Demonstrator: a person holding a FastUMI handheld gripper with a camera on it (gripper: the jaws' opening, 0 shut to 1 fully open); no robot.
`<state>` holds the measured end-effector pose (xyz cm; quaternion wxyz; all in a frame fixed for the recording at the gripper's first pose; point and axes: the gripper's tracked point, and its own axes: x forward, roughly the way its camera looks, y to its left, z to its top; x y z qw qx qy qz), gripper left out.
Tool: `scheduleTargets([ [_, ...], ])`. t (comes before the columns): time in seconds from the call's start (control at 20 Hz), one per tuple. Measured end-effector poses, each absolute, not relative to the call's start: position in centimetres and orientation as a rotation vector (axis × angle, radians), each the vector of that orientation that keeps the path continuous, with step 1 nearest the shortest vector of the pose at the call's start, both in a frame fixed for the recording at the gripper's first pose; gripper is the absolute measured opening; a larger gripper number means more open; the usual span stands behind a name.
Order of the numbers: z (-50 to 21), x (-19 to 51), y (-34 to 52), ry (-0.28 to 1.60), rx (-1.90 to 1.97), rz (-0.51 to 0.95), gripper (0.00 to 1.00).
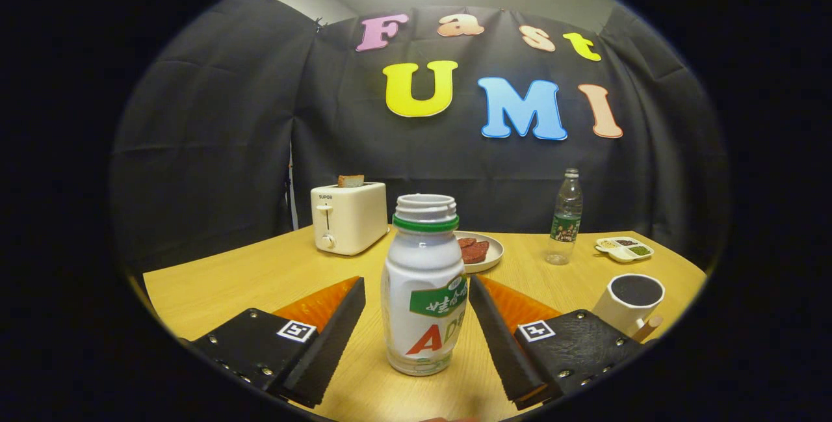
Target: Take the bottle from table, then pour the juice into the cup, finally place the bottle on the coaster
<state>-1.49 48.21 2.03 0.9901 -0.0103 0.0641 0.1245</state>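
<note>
1. The claw (416,308) stands wide open; its two flat, wedge-shaped fingers (338,337) flank the bottle without touching it, a clear gap showing on each side.
2. The bottle (424,292) stands upright on the bench (260,272) between the fingers. It is a squat white plastic bottle with a waisted body, a green neck ring and an uncapped, threaded mouth. Its wrapper carries a green band with white script and large red and green letters, of which a red "A" reads clearly.
3. The bench has a smooth, pale wooden top.
4. Beyond the right finger sits a white cup (629,302), cylindrical, its inside dark.
5. Behind the bottle lies a round pale plate (489,254) with reddish-brown slices on it.
6. Farther back stand a cream boxy toaster (348,217) marked "SUPOR", with a slice of toast in its slot, a clear water bottle (564,217) with a green label, and a small divided dish (624,249).
</note>
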Motion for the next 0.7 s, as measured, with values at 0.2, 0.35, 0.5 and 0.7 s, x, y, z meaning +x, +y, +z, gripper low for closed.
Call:
scheduleTargets([
  [0.2,1.17,-0.94,47.97,0.144,-0.037,0.23,0.91],
  [0.35,1.1,-0.63,48.14,0.135,-0.014,0.229,0.79],
  [0.5,1.19,-0.53,47.93,0.137,-0.006,0.212,0.74],
  [0.7,1.38,-0.64,47.29,0.142,0.096,0.198,0.72],
])
